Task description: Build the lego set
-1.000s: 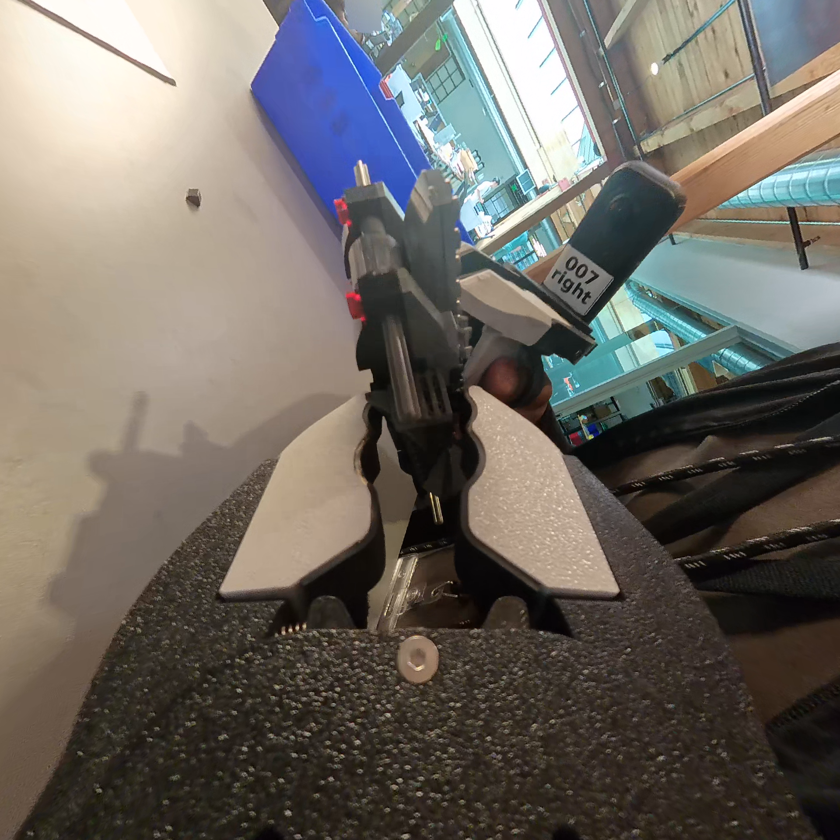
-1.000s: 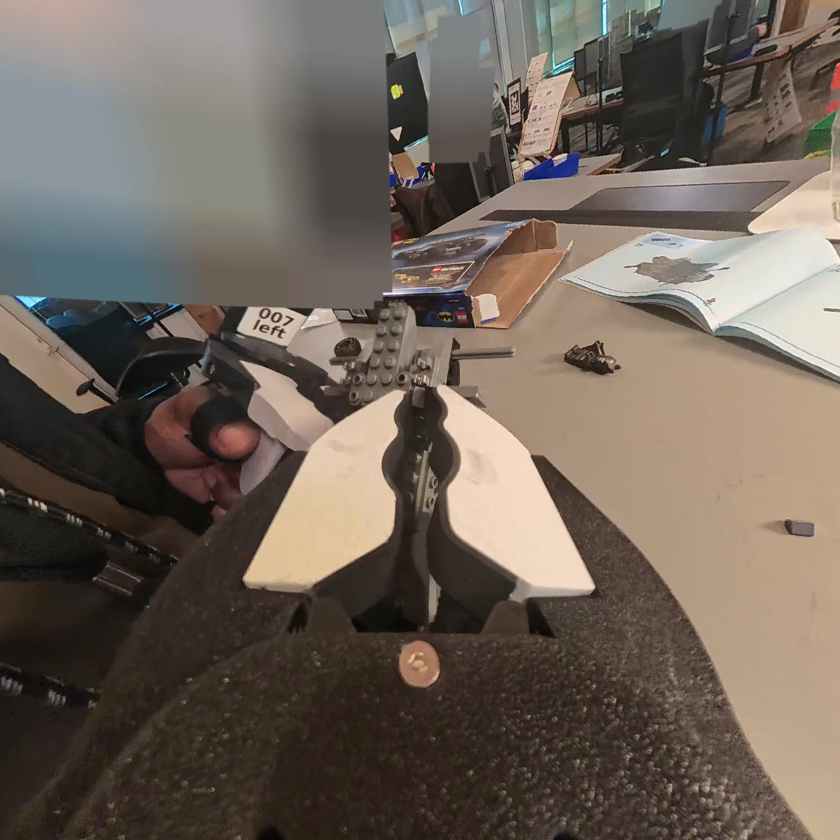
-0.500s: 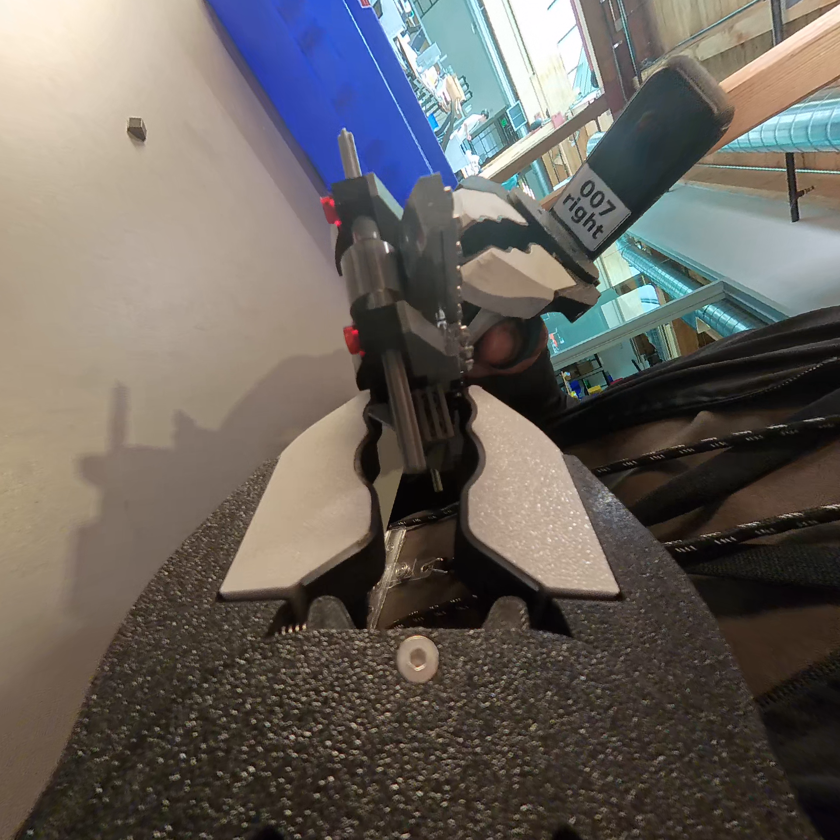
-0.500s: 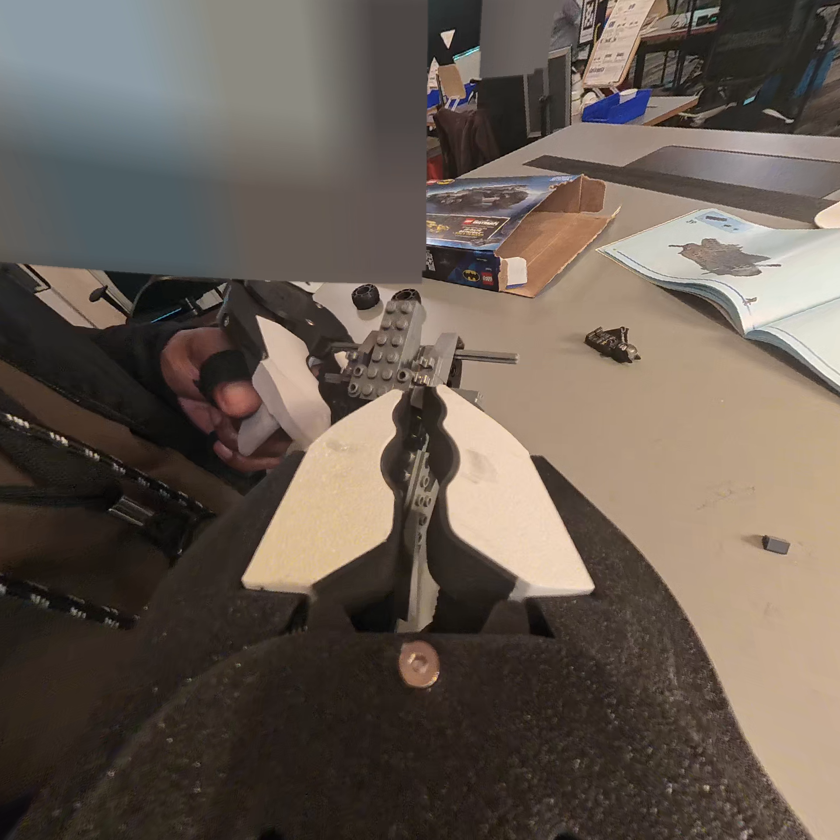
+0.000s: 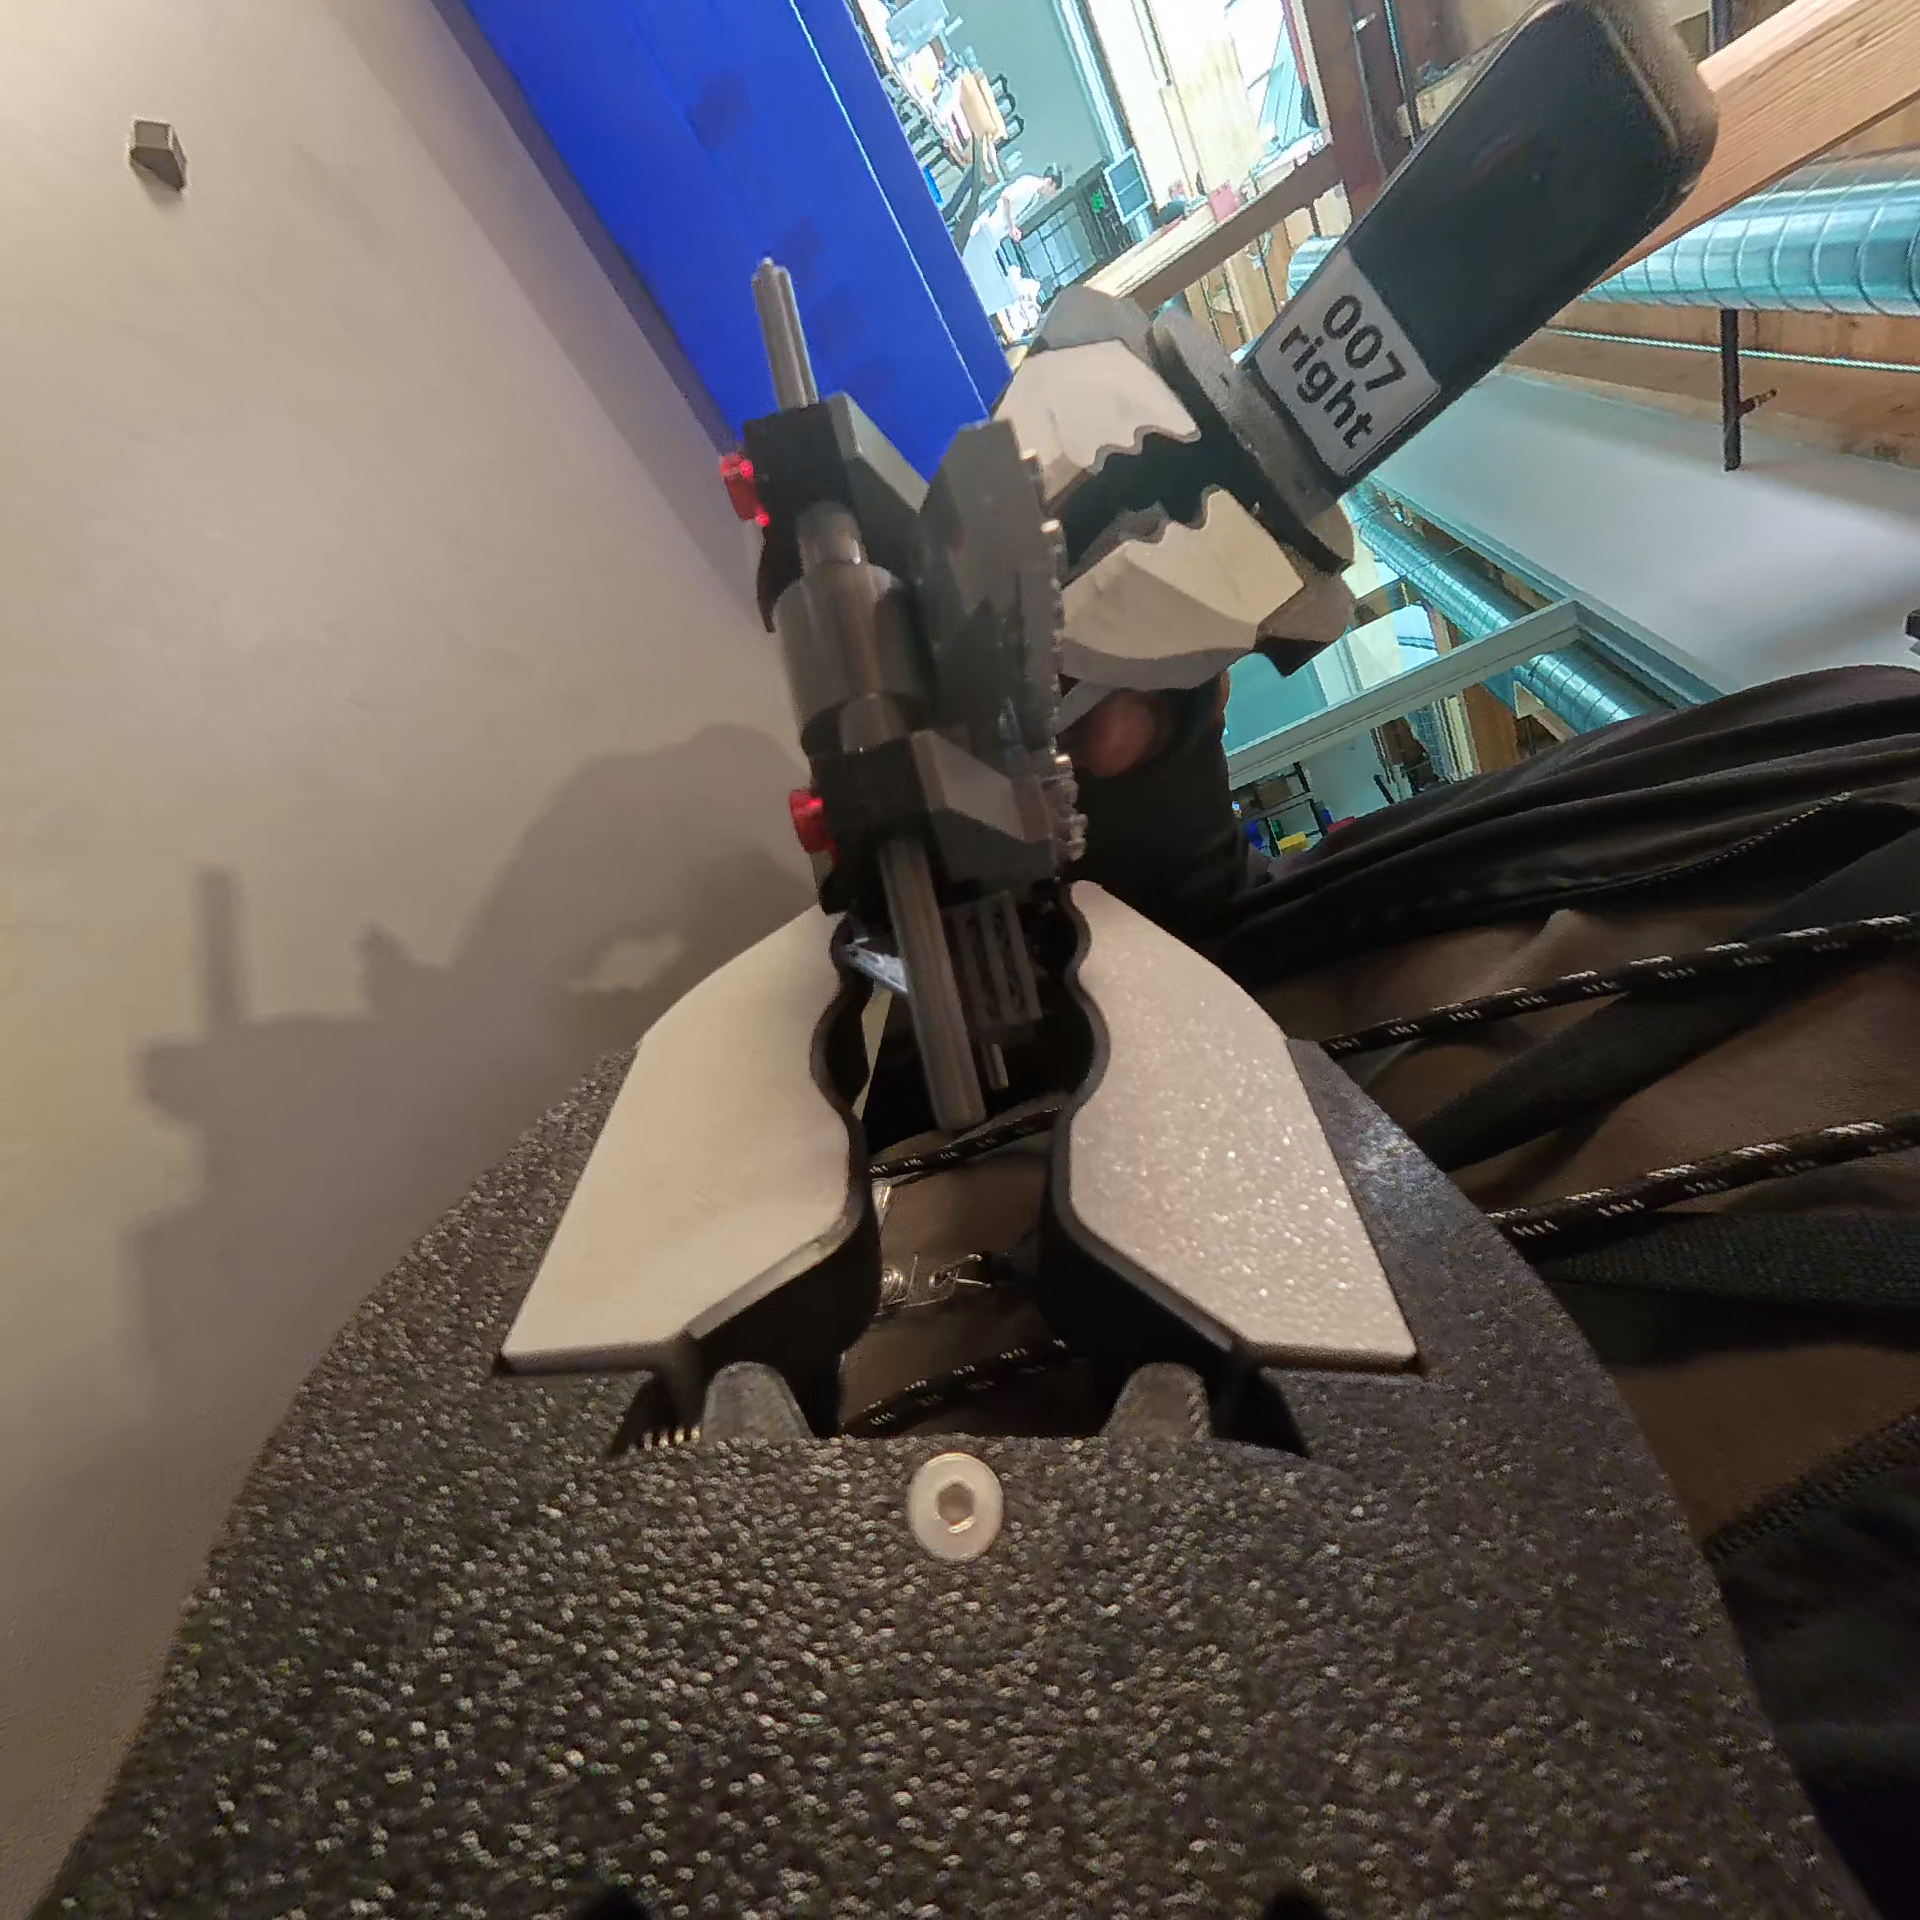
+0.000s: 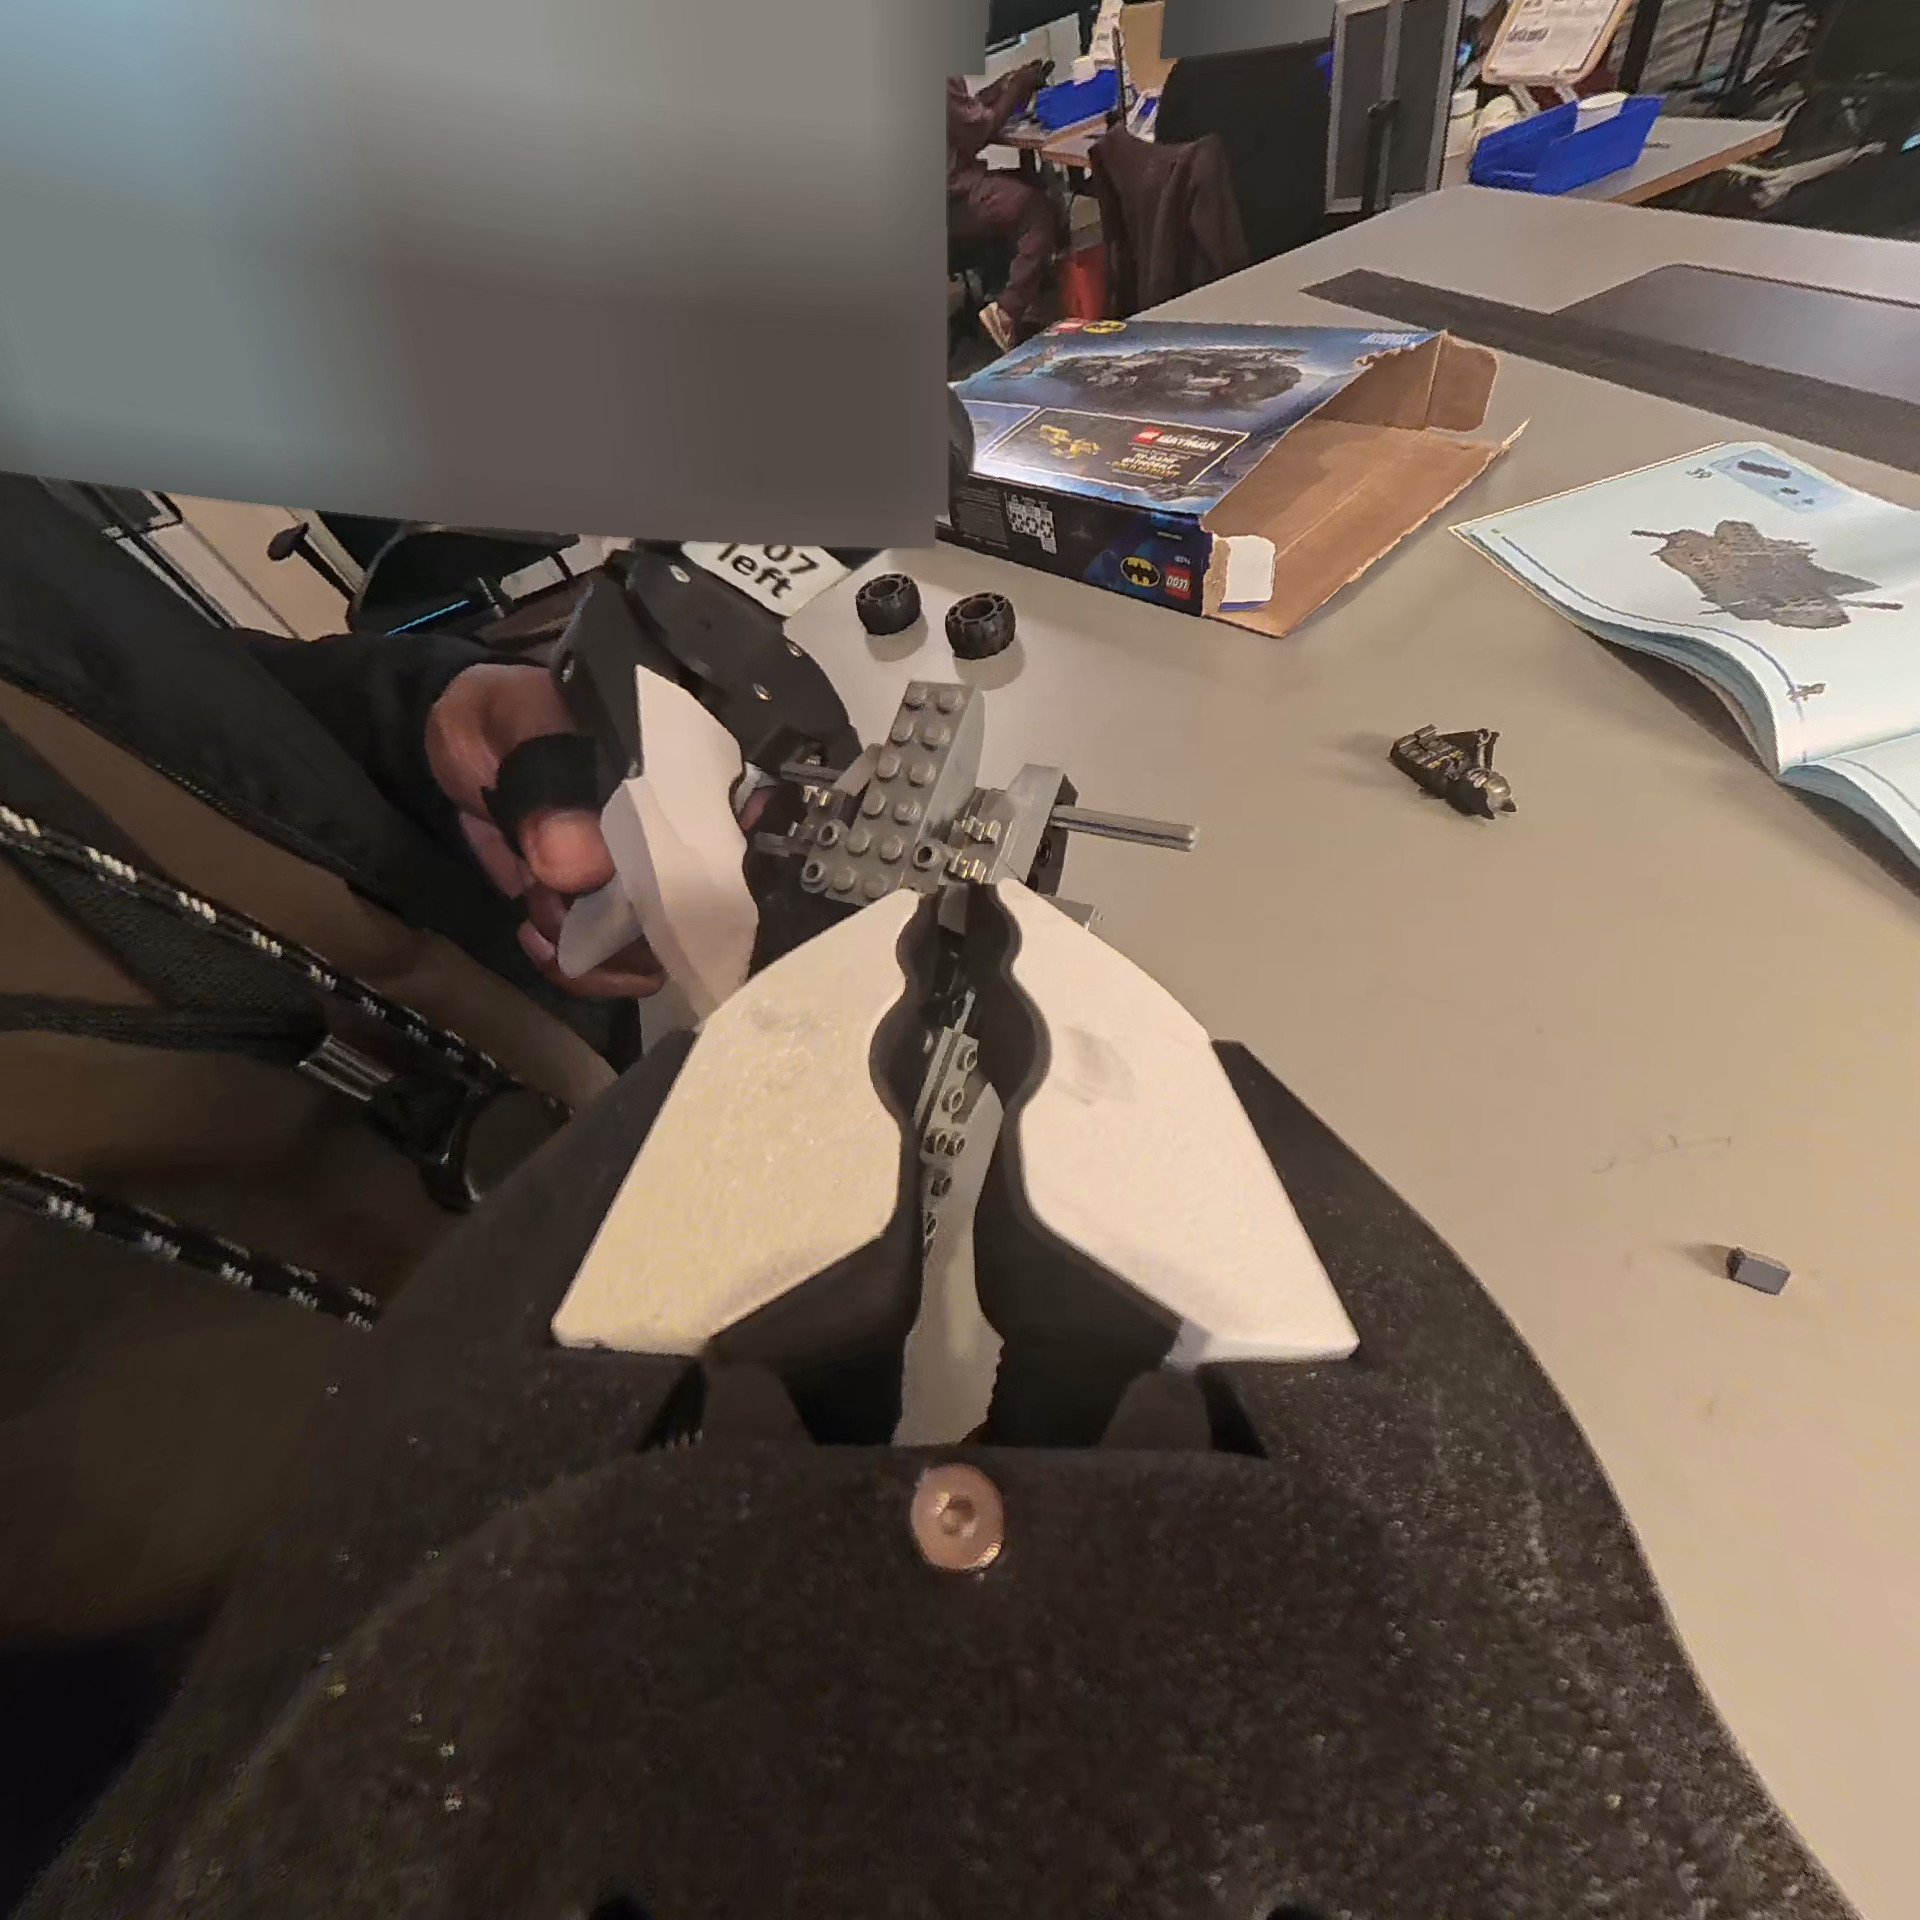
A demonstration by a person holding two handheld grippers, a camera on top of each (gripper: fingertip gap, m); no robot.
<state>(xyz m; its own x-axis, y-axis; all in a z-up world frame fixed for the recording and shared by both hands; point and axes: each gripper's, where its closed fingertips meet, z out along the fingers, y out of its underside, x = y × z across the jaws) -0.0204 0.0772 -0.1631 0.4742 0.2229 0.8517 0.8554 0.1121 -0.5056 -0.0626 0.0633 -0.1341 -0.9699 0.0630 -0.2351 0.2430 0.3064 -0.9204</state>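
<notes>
A grey and black brick assembly [image 5: 914, 644] with a long grey axle and red pins is held between both grippers above the grey table [image 6: 1455, 1039]. My left gripper [image 5: 951, 914] is shut on its dark lower end, pads against both sides. My right gripper [image 6: 954, 902] is shut on a thin grey studded plate that is part of the same assembly [image 6: 904, 800]. The right gripper also shows in the left wrist view [image 5: 1132, 520], clamped on the plate's edge. The left gripper shows in the right wrist view [image 6: 764, 800], with a person's hand behind it.
On the table lie an opened blue cardboard box [image 6: 1195, 457], an open instruction booklet [image 6: 1745, 613], two black wheels [image 6: 888, 603], a small dark brick cluster [image 6: 1455, 774] and a small grey piece [image 6: 1756, 1270]. A blue bin [image 5: 748, 156] stands farther off. A person's dark jacket with straps fills the left. About 5 centimetres separates my left fingertips from my right. From either gripper's tips it is about 20 centimetres to the small grey piece [image 6: 1756, 1270]. It is also in sight in the left wrist view [image 5: 161, 144].
Both grippers kept their hold on the assembly. The pair shifted and turned: in the left wrist view the right gripper rose higher; the right wrist view came to look down on the table more.
</notes>
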